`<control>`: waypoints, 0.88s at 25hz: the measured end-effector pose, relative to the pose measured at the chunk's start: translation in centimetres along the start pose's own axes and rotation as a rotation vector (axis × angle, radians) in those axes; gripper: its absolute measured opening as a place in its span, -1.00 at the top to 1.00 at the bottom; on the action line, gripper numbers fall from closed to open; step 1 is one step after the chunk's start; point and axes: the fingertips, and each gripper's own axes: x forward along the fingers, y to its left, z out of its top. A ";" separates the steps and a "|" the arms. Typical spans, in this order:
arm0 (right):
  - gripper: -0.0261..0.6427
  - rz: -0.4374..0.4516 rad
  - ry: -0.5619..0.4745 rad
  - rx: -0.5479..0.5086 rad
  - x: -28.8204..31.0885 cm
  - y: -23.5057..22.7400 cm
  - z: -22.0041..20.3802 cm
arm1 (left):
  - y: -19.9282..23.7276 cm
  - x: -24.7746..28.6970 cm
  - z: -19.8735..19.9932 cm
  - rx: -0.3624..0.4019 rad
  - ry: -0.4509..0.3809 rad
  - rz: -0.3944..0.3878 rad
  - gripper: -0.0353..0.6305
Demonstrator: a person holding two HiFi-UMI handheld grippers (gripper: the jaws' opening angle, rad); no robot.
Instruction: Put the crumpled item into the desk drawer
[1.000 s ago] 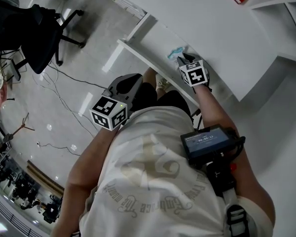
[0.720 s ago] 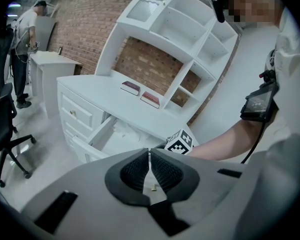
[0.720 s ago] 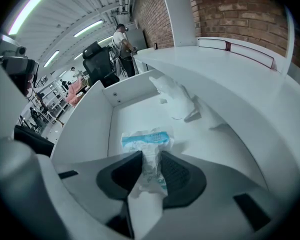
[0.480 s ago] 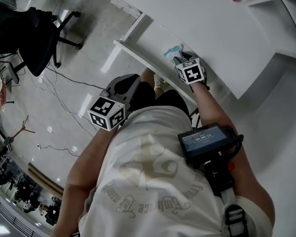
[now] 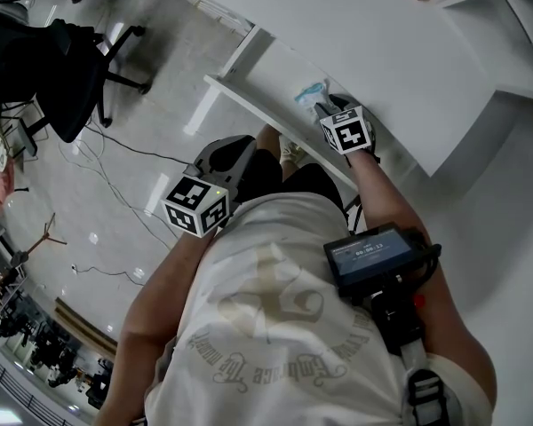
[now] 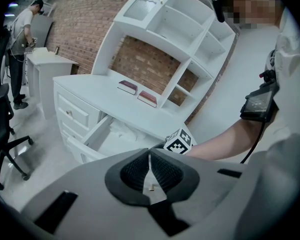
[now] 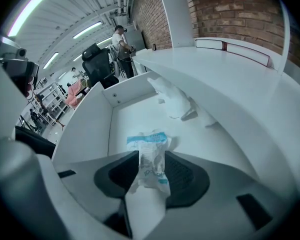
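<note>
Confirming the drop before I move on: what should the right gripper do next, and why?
Probably draw the right gripper straight up and back. Its tongs have just been opening, and the crumpled wrapper sits loosely between them, already inside the open drawer.

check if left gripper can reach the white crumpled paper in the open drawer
Probably yes: the white desk drawer stands open, nothing over the white crumpled paper; the shut left gripper hangs short of it.

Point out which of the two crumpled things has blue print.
The near one, the wrapper; the wad lying farther back in the drawer is plain white.
</note>
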 end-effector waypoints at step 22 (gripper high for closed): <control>0.80 -0.049 -0.159 0.051 -2.8 -0.5 0.5 | -0.6 2.3 0.0 0.086 -0.020 -0.058 0.80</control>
